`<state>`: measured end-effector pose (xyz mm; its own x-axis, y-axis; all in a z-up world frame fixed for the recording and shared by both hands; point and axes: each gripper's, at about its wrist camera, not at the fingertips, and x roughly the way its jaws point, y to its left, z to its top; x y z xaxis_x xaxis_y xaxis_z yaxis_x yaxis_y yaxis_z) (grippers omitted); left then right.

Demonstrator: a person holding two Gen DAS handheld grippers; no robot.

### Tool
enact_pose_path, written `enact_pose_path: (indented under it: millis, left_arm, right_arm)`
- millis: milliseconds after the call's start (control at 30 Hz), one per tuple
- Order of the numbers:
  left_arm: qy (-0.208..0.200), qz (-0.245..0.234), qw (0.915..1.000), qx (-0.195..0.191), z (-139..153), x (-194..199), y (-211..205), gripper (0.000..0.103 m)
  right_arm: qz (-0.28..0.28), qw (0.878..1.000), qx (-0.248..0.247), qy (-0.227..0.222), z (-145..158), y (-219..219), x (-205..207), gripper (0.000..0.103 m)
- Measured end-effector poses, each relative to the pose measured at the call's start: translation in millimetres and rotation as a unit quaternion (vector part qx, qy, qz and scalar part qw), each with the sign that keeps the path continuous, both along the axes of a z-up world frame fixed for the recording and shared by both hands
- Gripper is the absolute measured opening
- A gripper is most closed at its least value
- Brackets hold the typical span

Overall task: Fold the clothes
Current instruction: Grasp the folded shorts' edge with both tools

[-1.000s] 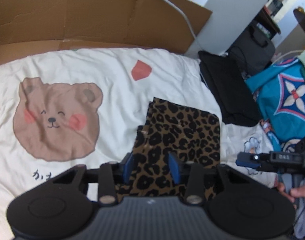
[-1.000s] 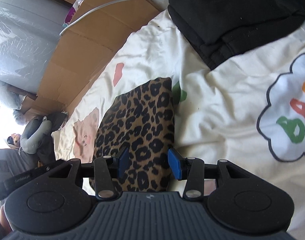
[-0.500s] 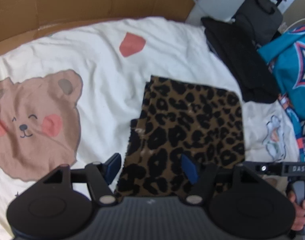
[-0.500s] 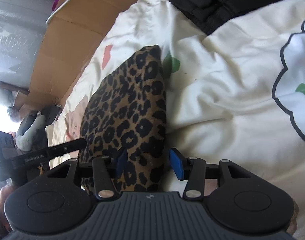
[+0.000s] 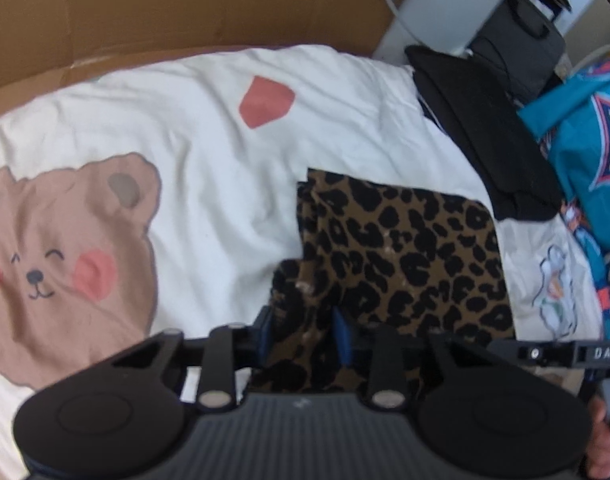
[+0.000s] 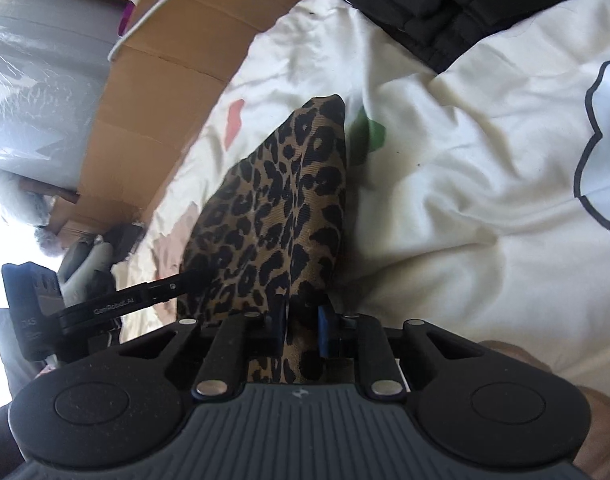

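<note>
In the left wrist view, the leopard-print garment (image 5: 409, 256) is lying in the lower middle of the frame as a compact, layered rectangle on the white bear-print bedding (image 5: 153, 128), with a pile of black clothes (image 5: 481, 132) in the upper right and a teal fabric (image 5: 585, 148) at the right edge. The left gripper (image 5: 303, 332) is closing its blue fingers on the near left corner of the garment, where the cloth is bunching up between them. The right gripper's black body is showing at the lower right edge, just beside the garment's near right corner.

In the right wrist view, the same garment is running from the bottom centre up toward the middle of the frame, narrowing to a far corner beside a green patch on the bedding. The right gripper (image 6: 303, 328) is pinching the near edge, its fingers nearly together with the fabric clamped between them. The left gripper is reaching in from the lower left.

With both near corners gripped, this is looking like a two-handed lift of an already folded piece: either carrying the near edge over for one more fold, or picking the bundle up to set it aside. Whichever it is, both grips need holding evenly so the layers are not sliding apart.
</note>
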<state>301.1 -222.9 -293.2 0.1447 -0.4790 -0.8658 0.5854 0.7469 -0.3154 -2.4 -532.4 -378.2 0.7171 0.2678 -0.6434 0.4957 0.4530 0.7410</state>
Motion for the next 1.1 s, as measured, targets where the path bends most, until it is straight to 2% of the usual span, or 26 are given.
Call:
enact_pose_path:
  millis: [33,67,100,133,233,333,433,500,533,667,833,967,1100]
  left_arm:
    - [0.004,0.002,1.0000,-0.001,-1,2,1,0.036]
    - [0.008,0.003,1.0000,0.001,-3,3,1,0.039]
    - [0.011,0.004,0.9999,0.003,-4,5,0,0.048]
    - [0.011,0.005,0.9999,0.005,-6,6,-1,0.059]
    - [0.019,0.005,0.9998,-0.005,-11,10,-2,0.070]
    - [0.049,0.002,0.9986,-0.021,-19,15,-4,0.071]
    - [0.062,-0.005,0.9977,-0.027,-25,16,-11,0.073]
    - [0.056,-0.012,0.9980,-0.025,-24,14,-15,0.068]
    - [0.050,-0.016,0.9983,-0.023,-23,13,-18,0.064]
    - [0.019,-0.052,0.9985,-0.005,-14,7,-23,0.053]
    - [0.013,-0.063,0.9979,-0.008,-8,7,-20,0.043]
    - [0.019,-0.067,0.9975,-0.013,-9,10,-19,0.044]
    - [0.035,-0.071,0.9968,-0.013,-16,16,-23,0.057]
  right_arm:
    - [-0.002,1.000,-0.001,0.005,-2,0,0,0.023]
    - [-0.005,1.000,-0.002,0.010,-4,-1,1,0.035]
    - [-0.007,1.000,-0.002,0.015,-6,-1,1,0.041]
    - [-0.010,1.000,-0.001,0.016,-9,-2,1,0.044]
    - [-0.016,1.000,0.012,0.009,-16,-5,0,0.044]
    - [-0.024,1.000,0.011,0.007,-21,-7,1,0.044]
    - [-0.027,1.000,0.013,0.001,-23,-9,3,0.043]
    - [-0.025,0.999,0.021,-0.001,-25,-9,6,0.039]
    - [-0.023,0.999,0.023,0.000,-24,-8,8,0.031]
    - [-0.019,1.000,0.024,-0.004,-18,-5,10,0.023]
    - [-0.026,1.000,0.008,0.001,-10,-2,7,0.013]
    - [-0.032,0.999,0.011,0.000,-10,0,4,0.012]
    - [-0.034,0.999,0.011,0.012,-15,-1,4,0.020]
